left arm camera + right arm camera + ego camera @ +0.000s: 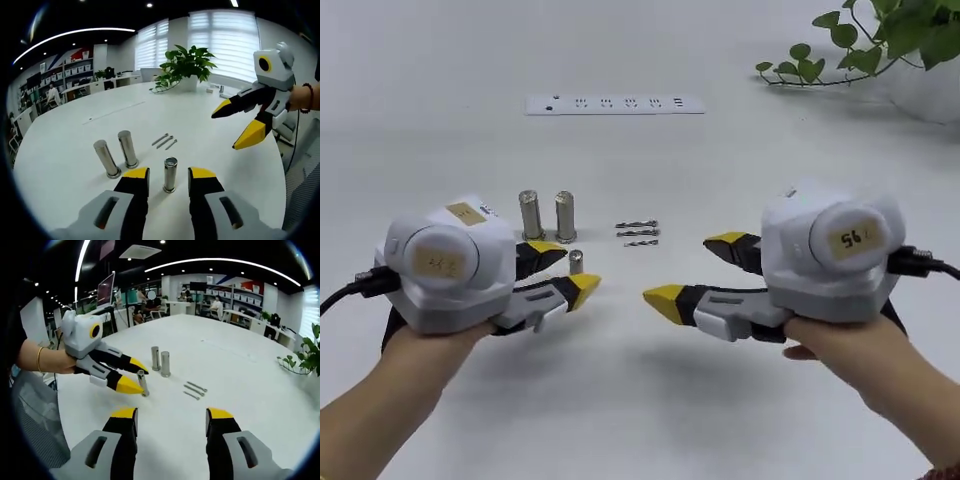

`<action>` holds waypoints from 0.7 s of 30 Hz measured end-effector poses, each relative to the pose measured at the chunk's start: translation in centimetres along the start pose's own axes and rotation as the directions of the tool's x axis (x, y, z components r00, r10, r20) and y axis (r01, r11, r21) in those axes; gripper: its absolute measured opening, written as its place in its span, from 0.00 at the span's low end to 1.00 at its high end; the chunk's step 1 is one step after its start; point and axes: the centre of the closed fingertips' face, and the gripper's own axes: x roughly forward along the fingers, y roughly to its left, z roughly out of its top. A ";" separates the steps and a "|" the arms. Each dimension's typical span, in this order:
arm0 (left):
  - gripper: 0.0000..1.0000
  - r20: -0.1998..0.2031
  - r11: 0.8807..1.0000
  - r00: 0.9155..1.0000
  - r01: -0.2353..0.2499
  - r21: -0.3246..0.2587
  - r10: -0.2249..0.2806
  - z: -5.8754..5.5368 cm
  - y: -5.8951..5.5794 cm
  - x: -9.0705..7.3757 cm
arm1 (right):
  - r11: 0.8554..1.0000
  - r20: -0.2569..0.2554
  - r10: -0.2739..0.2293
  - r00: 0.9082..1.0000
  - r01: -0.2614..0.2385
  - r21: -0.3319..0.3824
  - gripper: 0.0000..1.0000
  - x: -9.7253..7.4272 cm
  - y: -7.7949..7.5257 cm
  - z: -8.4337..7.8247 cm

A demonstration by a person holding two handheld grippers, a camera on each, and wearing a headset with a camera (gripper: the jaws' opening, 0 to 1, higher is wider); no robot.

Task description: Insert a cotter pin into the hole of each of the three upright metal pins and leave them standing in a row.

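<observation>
**A:** What's the biggest thing there?
**B:** The table (640,400), a smooth matt white top whose far edge curves in the left gripper view. At its far right stands a potted plant (885,35), glossy green leaves on trailing stems in a pale pot

**A:** And the tongs?
**B:** Two bulky ones, each a rounded white plastic shell with black jaws ending in yellow wedge tips. The left hand (425,350) wraps the left gripper (571,268) from below, and its jaws point right and are spread apart. The right hand (845,345) cradles the right gripper (690,268) the same way. Those jaws point left toward the other and gape wide on empty air. Both hover low over the table, their tips well apart from each other

**A:** Anything behind them?
**B:** A long white power strip (615,104), flat and rectangular, lies across the far side

**A:** Where are the pins?
**B:** Two metal pins (530,215), shiny steel cylinders with a small flared foot, stand upright side by side just beyond the left gripper. A third pin (170,175), of the same steel with a ringed top, stands upright between that gripper's yellow tips. There's a gap on either side of it, so it isn't clamped

**A:** And the smallest?
**B:** Three cotter pins (637,233), thin grey wire pieces, lie parallel on the table to the right of the two standing pins, apart from both grippers
</observation>
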 end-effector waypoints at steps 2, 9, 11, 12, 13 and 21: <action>0.33 0.006 0.999 0.999 -0.037 -0.021 0.037 0.3 0.5 -0.5 | 1.000 -0.013 0.000 1.000 0.000 -0.016 0.46 0.3 -0.6 0.2; 0.42 0.031 0.993 0.995 -0.096 -0.070 0.098 1.2 0.9 -1.8 | 0.998 -0.054 0.011 0.998 -0.015 -0.069 0.40 1.9 -2.0 0.8; 0.45 0.030 0.988 0.993 -0.107 -0.112 0.111 1.2 1.0 -2.2 | 0.996 -0.071 0.025 0.997 -0.031 -0.080 0.38 2.4 -2.1 0.9; 0.47 0.026 0.988 0.994 -0.107 -0.111 0.110 1.1 0.9 -2.3 | 0.996 -0.077 0.031 0.997 -0.037 -0.084 0.37 2.6 -2.1 0.9; 0.48 0.012 0.988 0.994 -0.111 -0.106 0.113 0.8 0.9 -2.4 | 0.995 -0.096 0.034 0.995 -0.043 -0.094 0.36 2.9 -2.2 0.8; 0.58 0.002 0.986 0.990 -0.138 -0.097 0.139 0.3 1.0 -3.6 | 0.986 -0.151 0.075 0.986 -0.096 -0.139 0.24 5.1 -3.4 1.3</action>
